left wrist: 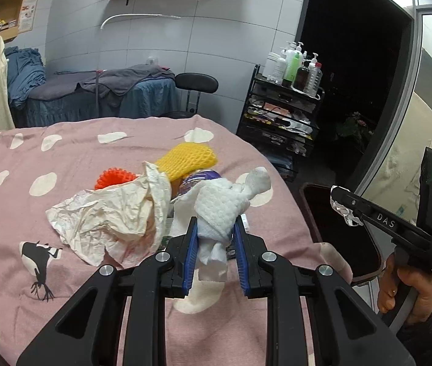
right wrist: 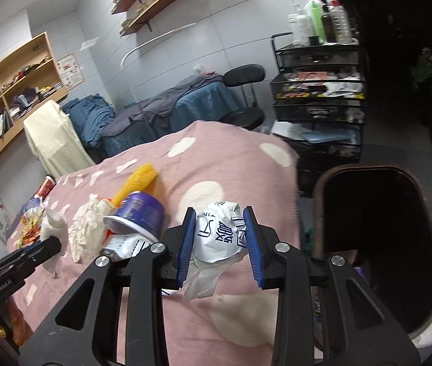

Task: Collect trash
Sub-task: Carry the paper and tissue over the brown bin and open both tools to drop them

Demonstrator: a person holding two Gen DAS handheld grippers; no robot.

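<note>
Trash: crumpled white tissue [left wrist: 220, 210] pinched in left hand-held gripper [left wrist: 216, 228], printed wrapper [right wrist: 219, 235] in right [right wrist: 219, 231].

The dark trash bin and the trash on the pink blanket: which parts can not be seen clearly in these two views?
- Dark trash bin: right wrist view, inside too dark to show its contents; the right gripper's frame hides the near rim.
- Purple plastic cup: left wrist view, mostly hidden behind the white paper towel.
- Orange spiky ball: left wrist view, lower part behind the crumpled cream paper.
</note>
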